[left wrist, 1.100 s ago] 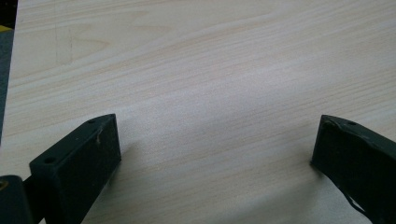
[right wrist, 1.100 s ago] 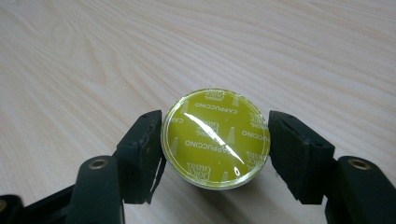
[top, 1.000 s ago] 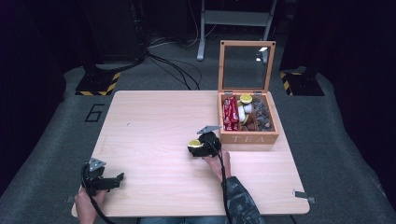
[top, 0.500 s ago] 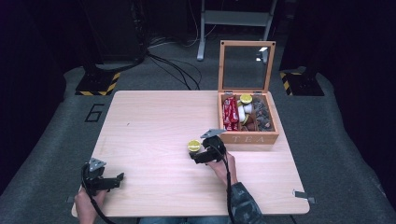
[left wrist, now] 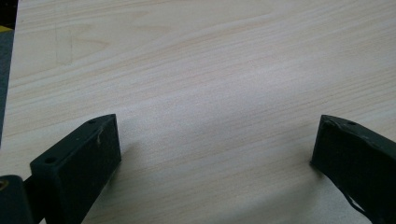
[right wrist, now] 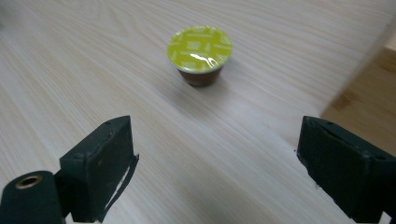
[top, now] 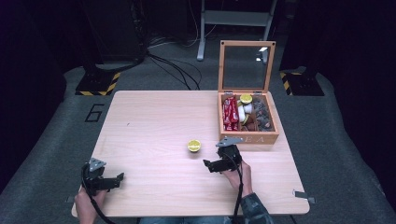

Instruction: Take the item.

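Capsule [right wrist: 200,55], yellow-green lid up, alone on the wooden table [top: 154,121], just ahead of the right gripper [right wrist: 215,172] and clear of both spread jaws; nothing held. Wooden box [top: 248,136], lid raised, off to that gripper's right, close by. Left gripper [left wrist: 215,158] low over bare tabletop near the person's edge, jaws wide, empty, well apart from the capsule.

The high view is soft and low in detail, with the table [top: 154,121] lit evenly from above and the surrounding floor near black. Glare glints on the capsule's foil lid [right wrist: 200,48], and the box corner [right wrist: 369,79] is blurred.
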Motion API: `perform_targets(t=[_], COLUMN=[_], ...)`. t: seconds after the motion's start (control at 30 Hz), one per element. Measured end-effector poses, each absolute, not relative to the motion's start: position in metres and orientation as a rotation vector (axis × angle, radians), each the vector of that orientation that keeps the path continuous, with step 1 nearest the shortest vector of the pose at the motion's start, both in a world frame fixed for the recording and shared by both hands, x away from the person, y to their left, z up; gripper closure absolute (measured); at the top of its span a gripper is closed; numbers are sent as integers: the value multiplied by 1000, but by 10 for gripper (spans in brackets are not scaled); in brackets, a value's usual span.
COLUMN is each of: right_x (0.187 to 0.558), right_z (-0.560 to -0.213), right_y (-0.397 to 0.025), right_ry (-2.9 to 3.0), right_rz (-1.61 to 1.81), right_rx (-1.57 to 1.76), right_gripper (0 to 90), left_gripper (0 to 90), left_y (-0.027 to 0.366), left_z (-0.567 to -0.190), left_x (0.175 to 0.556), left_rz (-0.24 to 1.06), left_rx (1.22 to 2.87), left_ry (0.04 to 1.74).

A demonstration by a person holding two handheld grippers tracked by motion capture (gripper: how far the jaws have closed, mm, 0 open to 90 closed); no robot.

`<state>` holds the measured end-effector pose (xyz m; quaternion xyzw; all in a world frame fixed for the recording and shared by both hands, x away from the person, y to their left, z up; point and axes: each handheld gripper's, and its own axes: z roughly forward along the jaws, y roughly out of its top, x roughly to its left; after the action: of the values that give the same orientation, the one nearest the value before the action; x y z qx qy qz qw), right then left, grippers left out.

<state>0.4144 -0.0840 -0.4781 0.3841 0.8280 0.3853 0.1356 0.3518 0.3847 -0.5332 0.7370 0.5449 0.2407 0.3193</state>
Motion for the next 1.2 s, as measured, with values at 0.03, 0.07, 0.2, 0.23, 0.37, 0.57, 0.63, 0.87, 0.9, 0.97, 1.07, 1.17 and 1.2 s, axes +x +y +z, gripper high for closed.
perform_targets(t=[0.03, 0.07, 0.2, 0.23, 0.37, 0.57, 0.63, 0.87, 0.9, 0.97, 1.07, 1.17, 1.2], right_x=[413, 412, 405, 404, 397, 388, 386, 379, 378, 376, 375, 374, 374], right_z=[-479, -480, -483, -484, -487, -498, -501, -515, -517, -521, -527, -529, -529], right_y=[-89, -93, -111, -116, -138, -180, -191, -237, -243, -254, -265, -264, -264], right_ry=[2394, 2388, 2351, 2337, 2286, 2207, 2180, 2099, 2091, 2074, 2065, 2049, 2044], right_rz=[1109, 1105, 1079, 1080, 1060, 1016, 999, 929, 910, 894, 890, 875, 873], right_rx=[1109, 1118, 1154, 1166, 1228, 1321, 1358, 1464, 1476, 1488, 1484, 1450, 1459], right_gripper=[97, 94, 82, 81, 81, 73, 71, 60, 60, 59, 52, 40, 30], left_gripper=[9, 9, 9, 9, 9, 9, 8, 9, 8, 8, 8, 8, 8], left_y=[385, 385, 385, 385, 385, 385, 385, 385, 385, 385, 385, 385, 385], left_z=[-533, -533, -533, -533, -533, -533, -533, -533, -533, -533, -533, -533, -533], left_x=[352, 352, 352, 352, 352, 352, 352, 352, 352, 352, 352, 352, 352], left_rz=[634, 634, 633, 633, 631, 633, 632, 630, 631, 630, 631, 630, 630], left_rx=[1938, 1938, 1939, 1938, 1942, 1939, 1940, 1941, 1940, 1941, 1939, 1938, 1939], left_ry=[1432, 1432, 1432, 1433, 1435, 1432, 1435, 1435, 1434, 1435, 1436, 1438, 1438])
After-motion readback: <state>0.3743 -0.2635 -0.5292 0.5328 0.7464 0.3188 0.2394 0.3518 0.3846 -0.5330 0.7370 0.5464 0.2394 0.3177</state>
